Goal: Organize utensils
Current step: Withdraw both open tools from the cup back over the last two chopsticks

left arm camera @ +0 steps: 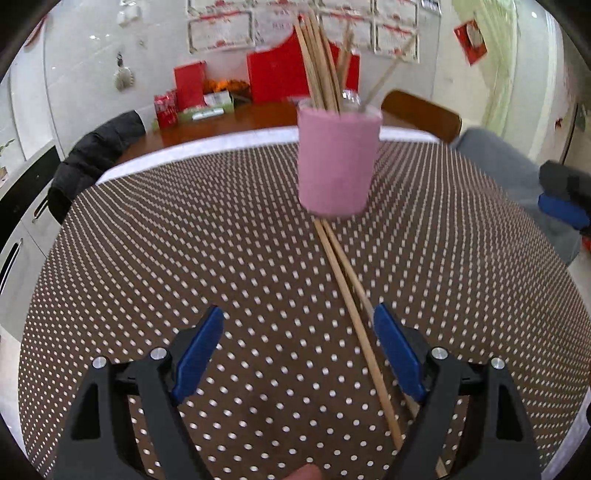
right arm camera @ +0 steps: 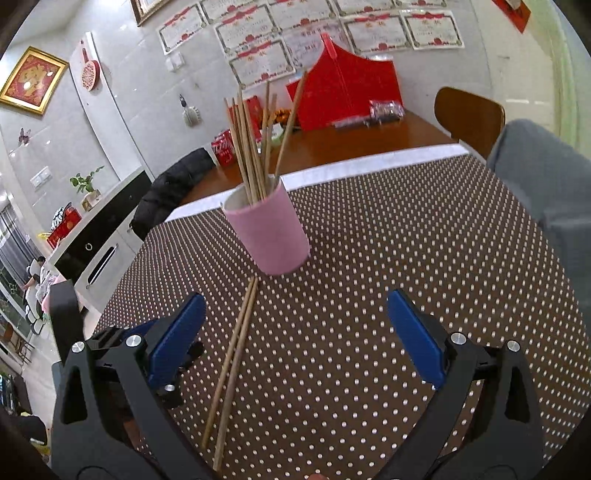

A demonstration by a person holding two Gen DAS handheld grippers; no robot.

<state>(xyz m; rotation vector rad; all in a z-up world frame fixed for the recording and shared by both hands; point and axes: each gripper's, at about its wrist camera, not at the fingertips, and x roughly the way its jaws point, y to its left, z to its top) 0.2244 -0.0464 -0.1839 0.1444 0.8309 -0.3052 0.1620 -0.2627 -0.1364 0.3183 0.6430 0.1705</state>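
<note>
Both grippers gape, empty: left gripper point(left arm camera: 298, 325), right gripper point(right arm camera: 296, 310) | chopsticks point(left arm camera: 345, 280) near ends hidden | cup point(left arm camera: 336, 162) blurred

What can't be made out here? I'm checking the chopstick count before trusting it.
- Pink cup interior: its wall hides the lower ends of the upright chopsticks, blurred and overlapping in the left wrist view.
- Loose pair of chopsticks: near ends pass behind the right tool frame at the picture's bottom.
- Certificates on the wall: text too small.

One pink round cup point(right arm camera: 269, 232) stands ahead of the jaws. Two long wooden chopsticks point(right arm camera: 232, 363) lie near them.
</note>
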